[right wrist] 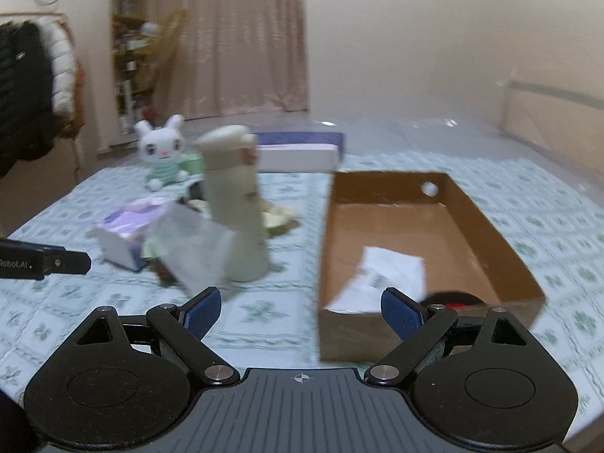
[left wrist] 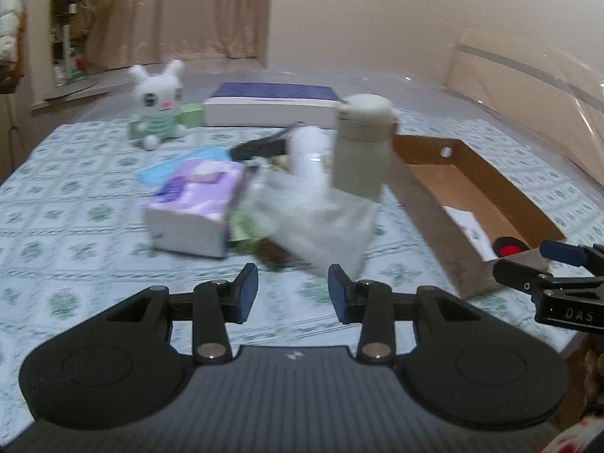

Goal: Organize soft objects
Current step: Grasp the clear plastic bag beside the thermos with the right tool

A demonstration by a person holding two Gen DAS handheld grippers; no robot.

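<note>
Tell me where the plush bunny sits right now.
The plush bunny sits upright at the far left of the patterned table, right beside a small green box and left of the long blue-topped box.

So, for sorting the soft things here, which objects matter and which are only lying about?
For the job:
- plush bunny
- tissue pack
- clear plastic bag
- cardboard box, probably the place for them

Lying about:
- cream bottle
- blue and white flat box
- paper slip in the cardboard box

Left tool (left wrist: pixel 293 292), right tool (right wrist: pixel 301 311): black linkage arms, blue ribbed pads, silver pivot screws.
</note>
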